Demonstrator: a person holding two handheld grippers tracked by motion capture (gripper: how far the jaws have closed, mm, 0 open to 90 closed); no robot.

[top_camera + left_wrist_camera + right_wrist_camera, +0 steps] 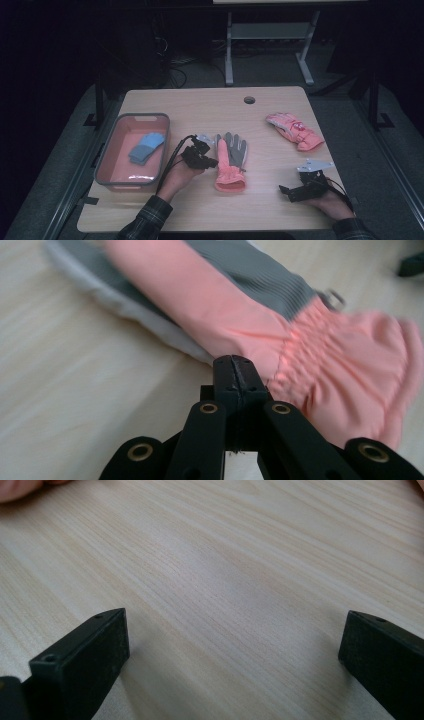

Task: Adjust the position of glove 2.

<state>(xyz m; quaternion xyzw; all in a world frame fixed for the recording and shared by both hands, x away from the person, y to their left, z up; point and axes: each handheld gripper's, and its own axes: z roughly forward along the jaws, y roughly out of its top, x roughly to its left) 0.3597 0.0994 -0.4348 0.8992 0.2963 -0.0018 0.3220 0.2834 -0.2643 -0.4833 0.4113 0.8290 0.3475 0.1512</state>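
Here on the left sits a grey bin [112, 145] with a blue glove [147, 147] inside. Next comes my left gripper [210, 162], its jaws pressed tight together and holding nothing, right beside the pink and grey glove [230, 161] lying flat on the table [260, 200]. My right gripper [286, 192] rests low over bare wood with its jaws wide apart and empty, and another pink glove [295, 131] lies farther back.

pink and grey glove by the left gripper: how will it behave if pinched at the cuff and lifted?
Probably floppy: the pink and grey glove lies flat and limp on the table, so its fingers should droop. Likely light, being thin fabric. The gathered cuff looks soft and compressible, so the shut left gripper must open first.
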